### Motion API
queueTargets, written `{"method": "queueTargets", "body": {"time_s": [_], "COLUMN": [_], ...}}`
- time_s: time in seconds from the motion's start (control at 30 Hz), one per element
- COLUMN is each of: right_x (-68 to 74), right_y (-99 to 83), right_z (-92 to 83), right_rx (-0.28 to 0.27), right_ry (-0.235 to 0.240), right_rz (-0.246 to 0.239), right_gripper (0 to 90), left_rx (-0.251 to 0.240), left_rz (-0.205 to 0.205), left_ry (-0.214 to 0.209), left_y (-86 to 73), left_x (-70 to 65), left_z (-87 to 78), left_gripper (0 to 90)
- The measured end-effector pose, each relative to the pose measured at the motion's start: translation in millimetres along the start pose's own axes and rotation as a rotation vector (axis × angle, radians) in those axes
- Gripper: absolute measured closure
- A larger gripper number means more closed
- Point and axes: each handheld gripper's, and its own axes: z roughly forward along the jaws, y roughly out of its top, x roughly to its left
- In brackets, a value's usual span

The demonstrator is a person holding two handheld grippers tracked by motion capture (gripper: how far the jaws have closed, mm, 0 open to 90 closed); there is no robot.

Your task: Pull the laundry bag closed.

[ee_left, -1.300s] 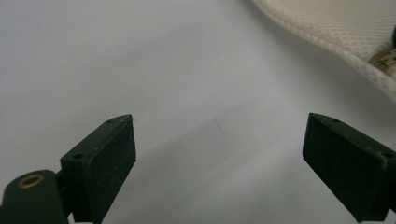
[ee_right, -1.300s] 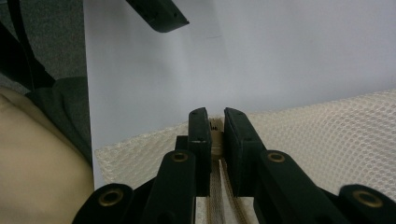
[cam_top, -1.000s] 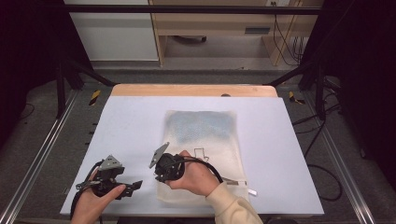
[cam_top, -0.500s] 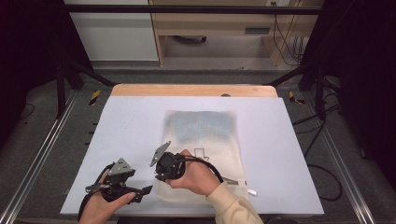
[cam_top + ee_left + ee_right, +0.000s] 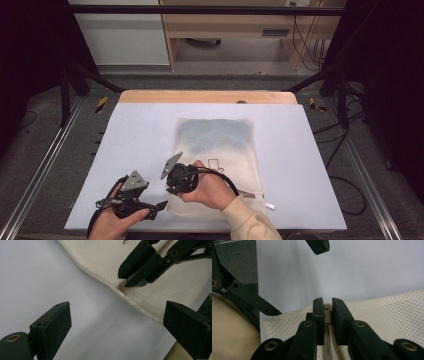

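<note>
A cream mesh bag [image 5: 220,145] lies flat on the white table [image 5: 140,135], its far half tinted blue-grey. At the bag's near left corner my right gripper [image 5: 171,192] is shut on the tan zipper edge [image 5: 327,315]; the right gripper view shows both pads [image 5: 318,308] pressed against it. The left gripper view has that right gripper [image 5: 128,280] pinching the bag's [image 5: 100,257] hem. Just left of that corner, my left gripper [image 5: 159,204] stands open over bare table. Its jaws [image 5: 120,327] are wide apart with nothing between them.
A thin grey strip [image 5: 257,196] sticks out at the bag's near right corner. A wooden edge [image 5: 200,96] runs along the table's far side. Metal rails [image 5: 45,165], dark floor and cables [image 5: 345,180] flank the table.
My left gripper has shifted to the right, closer to the bag's near left corner. The right gripper keeps its hold in the same place.
</note>
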Motion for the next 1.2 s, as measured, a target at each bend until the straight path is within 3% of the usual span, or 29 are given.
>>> {"method": "queueTargets", "body": {"time_s": [0.17,0.33,0.4,0.53,0.67,0.83,0.97,1.0,1.2], "right_x": [0.4,1.7,1.5,1.4,2.0,2.8,1.8,1.8,1.7], "right_y": [0.1,-0.2,0.1,0.2,0.4,0.7,0.7,0.9,1.5], "right_z": [1.2,-0.1,-1.6,-2.8,-2.6,-2.5,-5.2,-5.9,-7.7], "right_rx": [0.003,0.0,-0.001,-0.005,-0.005,-0.002,-0.009,-0.012,-0.013], "right_ry": [-0.002,-0.005,-0.009,-0.007,-0.007,-0.012,-0.013,-0.016,-0.021], "right_rz": [-0.003,0.004,0.006,-0.002,0.0,-0.006,-0.012,-0.008,-0.009], "right_gripper": [81.6,81.6,81.6,81.6,81.6,81.7,81.7,81.7,81.7], "left_rx": [-0.008,-0.013,-0.018,-0.007,-0.007,-0.002,-0.005,-0.008,-0.002], "left_rz": [-0.005,-0.009,-0.033,-0.018,-0.035,-0.042,-0.06,-0.077,-0.085], "left_ry": [-0.044,-0.047,-0.097,-0.097,-0.091,-0.1,-0.115,-0.133,-0.167], "left_y": [1.3,2.8,4.1,5.9,6.4,6.1,5.1,4.6,5.0], "left_x": [-4.2,-5.8,-8.4,-13.2,-13.7,-10.9,-7.5,-5.8,-3.9], "left_z": [1.8,5.7,12.8,18.7,24.1,25.7,27.1,28.8,34.8], "left_gripper": [7.7,7.4,7.4,7.4,8.1,11.0,18.6,19.0,24.5]}}
